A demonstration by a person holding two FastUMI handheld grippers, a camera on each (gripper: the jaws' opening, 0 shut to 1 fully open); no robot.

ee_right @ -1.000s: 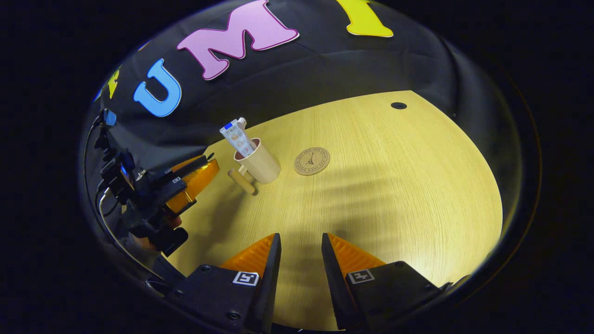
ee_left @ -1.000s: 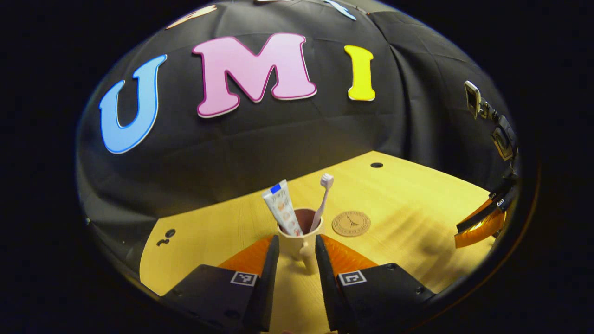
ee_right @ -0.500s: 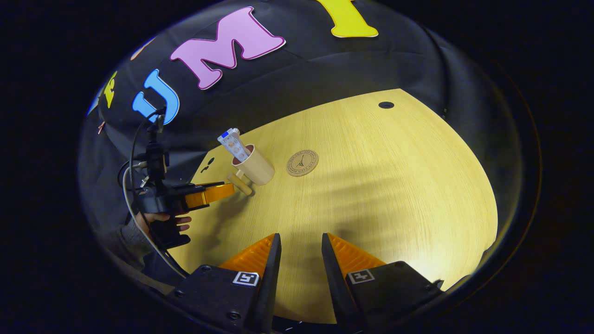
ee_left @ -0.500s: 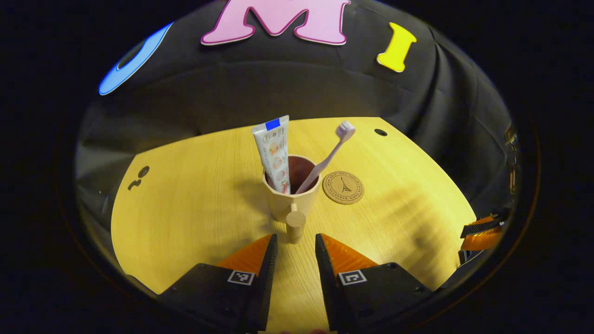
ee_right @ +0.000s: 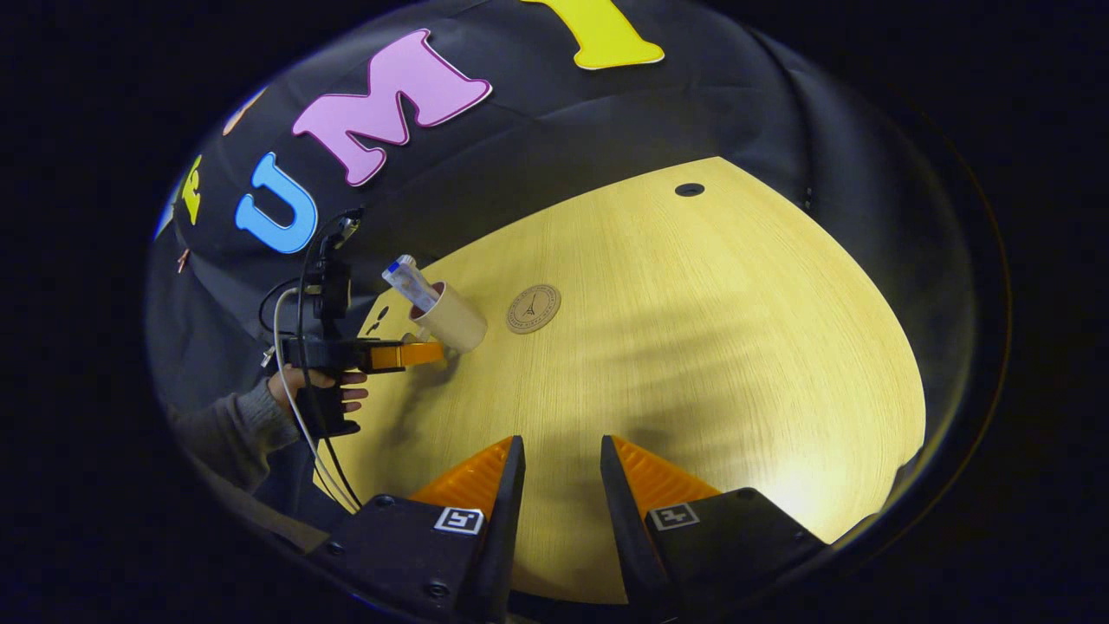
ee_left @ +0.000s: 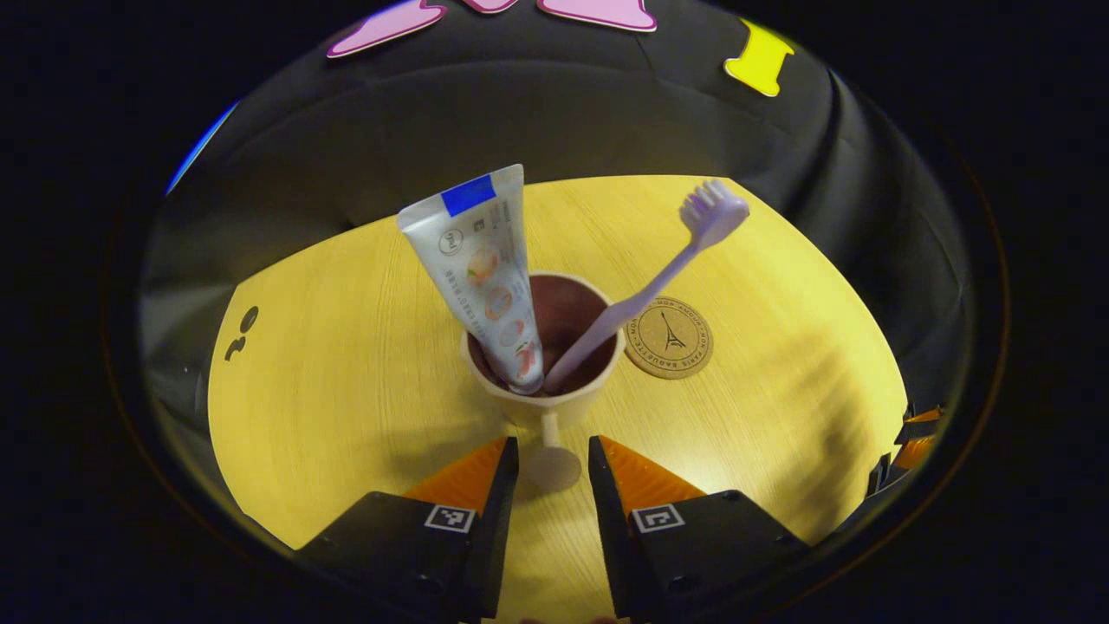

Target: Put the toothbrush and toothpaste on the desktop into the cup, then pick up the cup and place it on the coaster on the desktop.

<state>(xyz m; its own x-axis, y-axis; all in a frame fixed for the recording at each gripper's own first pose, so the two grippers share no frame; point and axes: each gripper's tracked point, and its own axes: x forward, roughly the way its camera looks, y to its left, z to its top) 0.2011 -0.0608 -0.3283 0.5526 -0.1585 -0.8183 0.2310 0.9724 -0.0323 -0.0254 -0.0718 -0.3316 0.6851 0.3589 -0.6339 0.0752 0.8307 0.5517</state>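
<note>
A: Count it off for me.

B: One cup (ee_left: 544,381), one toothpaste tube (ee_left: 481,269), one toothbrush (ee_left: 645,286), one coaster (ee_left: 669,338), two grippers.

A: How does the cup look?

B: Beige outside, dark reddish-brown inside, round-mouthed, with a peg-like handle (ee_left: 551,464) ending in a round knob. It stands on the yellow wood-grain desktop (ee_left: 346,381), just left of the coaster in the left gripper view, not on it. The tube and the brush both stand in it, leaning apart.

A: Textures?

B: The tube is flat, glossy white, with a blue patch at its crimped top. The toothbrush is pale pink plastic, bristled head up. The coaster is a thin, round, cork-coloured disc with a dark printed tower.

A: And the tools?

B: The left gripper (ee_left: 553,468) has its black and orange fingers set narrowly on either side of the handle knob; I can't tell whether they press it. The right gripper (ee_right: 559,472) holds nothing, its fingers a modest gap apart over bare desktop, well away from the cup. In the right gripper view a hand (ee_right: 316,386) in a grey sleeve holds the left gripper at the handle.
</note>
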